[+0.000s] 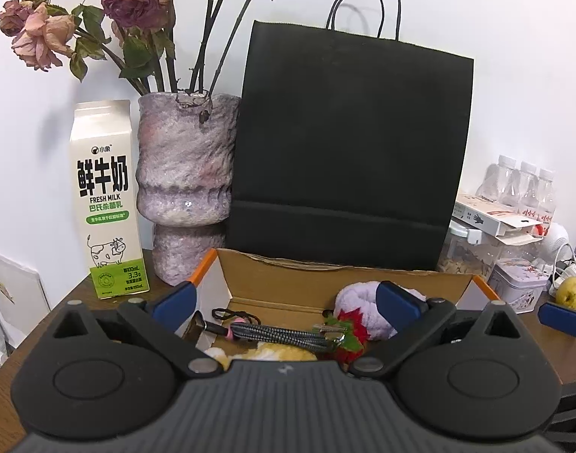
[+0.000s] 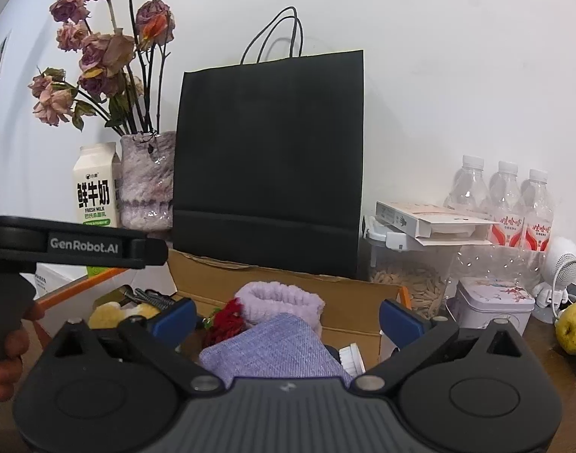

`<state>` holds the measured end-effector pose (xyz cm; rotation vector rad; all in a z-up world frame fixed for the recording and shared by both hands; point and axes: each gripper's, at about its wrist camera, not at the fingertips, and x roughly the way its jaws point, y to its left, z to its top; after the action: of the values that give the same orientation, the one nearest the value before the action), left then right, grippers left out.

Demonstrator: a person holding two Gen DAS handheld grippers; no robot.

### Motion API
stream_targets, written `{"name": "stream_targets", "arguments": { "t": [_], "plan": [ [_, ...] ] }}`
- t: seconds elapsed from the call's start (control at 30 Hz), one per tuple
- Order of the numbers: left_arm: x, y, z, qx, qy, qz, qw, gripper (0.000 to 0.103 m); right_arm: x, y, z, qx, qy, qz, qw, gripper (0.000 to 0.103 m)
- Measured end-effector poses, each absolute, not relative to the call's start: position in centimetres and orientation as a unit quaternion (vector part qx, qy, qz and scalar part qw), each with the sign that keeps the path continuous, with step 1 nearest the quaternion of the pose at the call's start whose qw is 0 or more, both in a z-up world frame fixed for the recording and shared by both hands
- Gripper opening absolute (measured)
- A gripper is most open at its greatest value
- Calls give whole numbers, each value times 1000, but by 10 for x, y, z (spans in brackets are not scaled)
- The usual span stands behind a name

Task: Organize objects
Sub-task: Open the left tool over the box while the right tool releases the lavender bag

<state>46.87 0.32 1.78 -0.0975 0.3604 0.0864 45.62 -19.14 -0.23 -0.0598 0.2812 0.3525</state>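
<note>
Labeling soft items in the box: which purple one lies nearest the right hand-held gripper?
The flat woven lavender pouch, lying between the right hand-held gripper fingers. The fluffy lilac roll sits farther back, beside the red strawberry plush.

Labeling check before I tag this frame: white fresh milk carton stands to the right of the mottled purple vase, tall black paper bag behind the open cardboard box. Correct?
One error: the white fresh milk carton stands to the left of the mottled purple vase, not the right. Both wrist views show it. The tall black paper bag does stand behind the open cardboard box.

box [image 1: 299,283] before bag [image 1: 348,143] | vase [image 1: 182,185] left of bag | carton [image 1: 107,204] left of vase
</note>
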Motion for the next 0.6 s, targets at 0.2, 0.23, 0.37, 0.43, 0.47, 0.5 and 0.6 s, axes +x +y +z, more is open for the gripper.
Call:
{"name": "stream_targets", "arguments": {
  "t": [0.2,0.23,0.37,0.43,0.47,0.5,0.6],
  "plan": [
    [453,3,23,-37,172,38,984,103,447,-197,2,-22,143,174,974,103],
    [449,3,24,-34,170,37,984,103,444,-198,4,-21,142,175,974,103],
    [430,3,28,-25,167,28,985,103,428,-200,10,-25,141,178,974,103],
    [418,4,29,-22,168,24,985,103,418,-201,12,-26,143,181,973,103],
    [412,4,30,-20,170,23,985,103,412,-201,13,-27,144,182,972,103],
    [405,4,30,-19,171,22,985,103,406,-201,14,-28,145,182,972,103],
    [383,6,30,-17,173,25,984,103,385,-202,16,-28,151,182,971,103]
  ]
}}
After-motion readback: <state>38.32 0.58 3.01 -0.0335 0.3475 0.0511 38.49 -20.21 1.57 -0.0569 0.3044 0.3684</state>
